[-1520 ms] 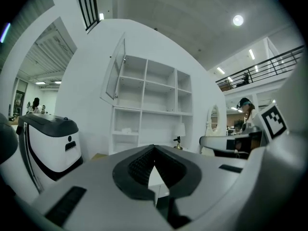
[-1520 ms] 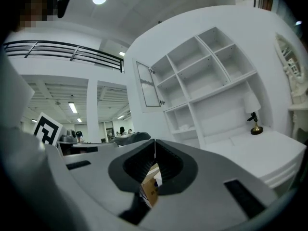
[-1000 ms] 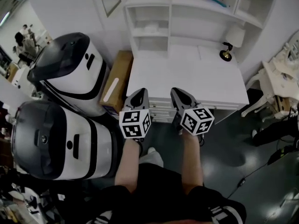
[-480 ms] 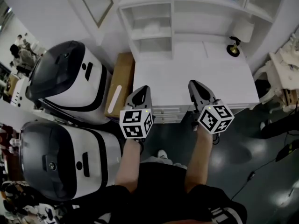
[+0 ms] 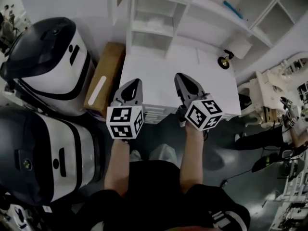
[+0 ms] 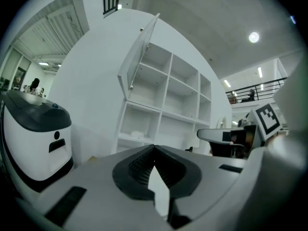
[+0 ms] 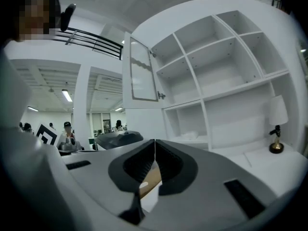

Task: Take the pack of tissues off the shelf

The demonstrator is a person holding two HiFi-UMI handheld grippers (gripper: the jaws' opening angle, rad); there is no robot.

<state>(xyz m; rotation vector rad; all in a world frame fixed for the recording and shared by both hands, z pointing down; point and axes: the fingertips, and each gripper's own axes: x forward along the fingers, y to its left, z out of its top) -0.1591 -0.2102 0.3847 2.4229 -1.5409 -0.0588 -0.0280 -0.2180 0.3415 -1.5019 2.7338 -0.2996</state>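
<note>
The pack of tissues (image 5: 153,21) is a pale white bundle lying in a lower left compartment of the white shelf unit (image 5: 168,13) at the back of the desk. It also shows in the left gripper view as the tissues (image 6: 136,133) and in the right gripper view as the tissues (image 7: 192,135). My left gripper (image 5: 133,83) and right gripper (image 5: 180,77) hover side by side over the desk's front edge, well short of the shelf. Both are shut with nothing between the jaws, as the left gripper (image 6: 154,147) and right gripper (image 7: 154,141) show in their own views.
A white desk (image 5: 163,76) carries a small lamp (image 5: 224,60) at its right. A cardboard box (image 5: 102,81) leans at the desk's left, beside two large black-and-white machines (image 5: 45,64) (image 5: 41,153). A cabinet door (image 7: 143,71) stands open above. White chair (image 5: 269,88) at right.
The head view has swung, so the desk now sits slanted and further left. The right gripper has drawn back closer to the left one. Both stay shut.
</note>
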